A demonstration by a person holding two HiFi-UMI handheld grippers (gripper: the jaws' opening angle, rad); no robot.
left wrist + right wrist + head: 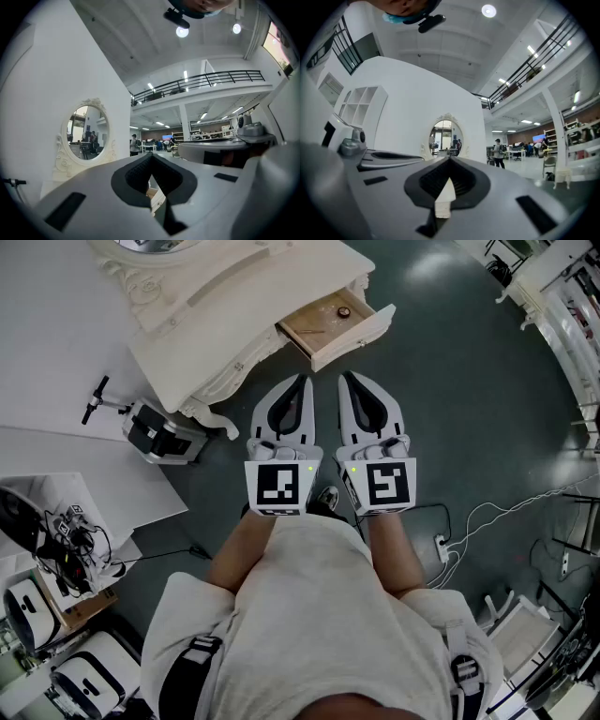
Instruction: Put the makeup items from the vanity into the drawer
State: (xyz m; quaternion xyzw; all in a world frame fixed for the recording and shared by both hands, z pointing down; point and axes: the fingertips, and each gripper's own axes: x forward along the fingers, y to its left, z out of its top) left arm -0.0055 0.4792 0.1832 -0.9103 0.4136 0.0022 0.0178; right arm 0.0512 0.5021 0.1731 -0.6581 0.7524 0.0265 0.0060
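Head view shows both tongs held level and side by side, aimed at the vanity [234,306]. The left gripper [302,381] and right gripper [345,379] each have their jaws fully together, with nothing between them. The drawer [364,332] stands pulled out just ahead of their tips. It holds a small round piece [343,312] and what may be a thin pencil [317,331], too small to be sure. The stretch of vanity top in frame looks bare. Such items should be light, hard-shelled and slick, apt to squirt from the pads. A round one wants gripping across its widest part, a pencil at mid-length, both gently.
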